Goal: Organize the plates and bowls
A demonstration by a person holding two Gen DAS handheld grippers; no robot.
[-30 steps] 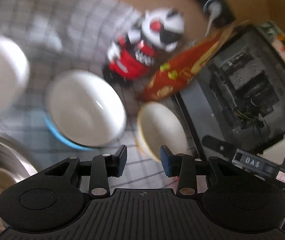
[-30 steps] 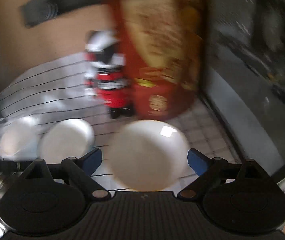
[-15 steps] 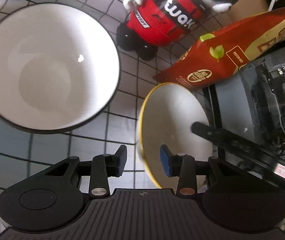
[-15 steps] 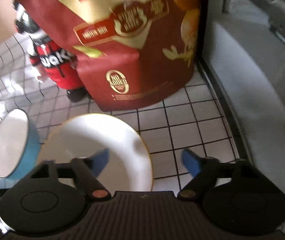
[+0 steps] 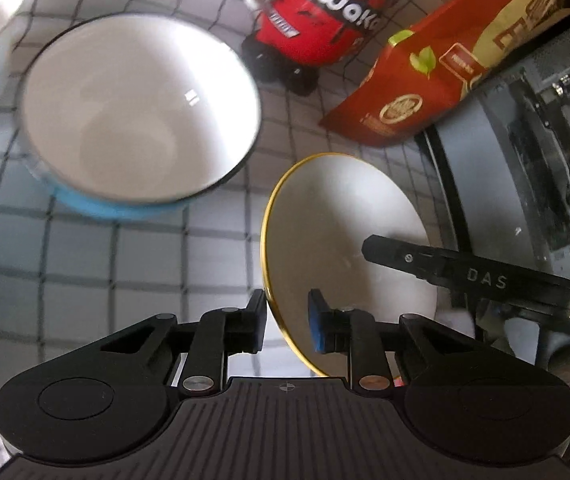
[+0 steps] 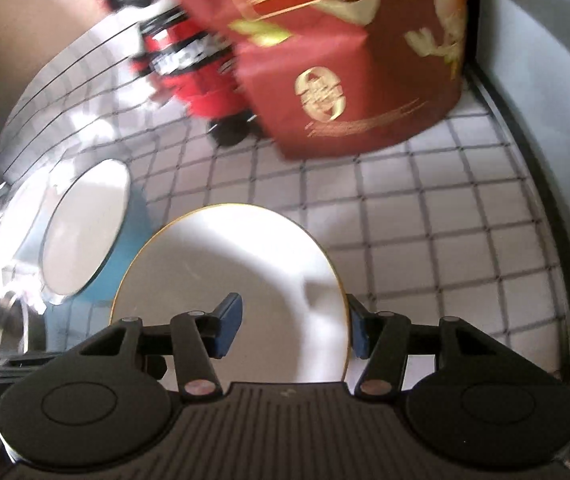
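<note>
– So what is found around the gold-rimmed bowl (image 6: 241, 280)?
– A red snack bag (image 6: 349, 60) and a red toy (image 5: 317, 28) are seen just beyond it, a dark case (image 5: 525, 152) at its right, a blue bowl (image 5: 137, 112) at its left; both bowls look empty.
– And the grippers?
– The left gripper (image 5: 287, 322) is closing across the bowl's left rim, the right gripper (image 6: 293, 330) across its right rim; neither is yet pressed on. Bare checked cloth (image 6: 425, 240) is left at the right
</note>
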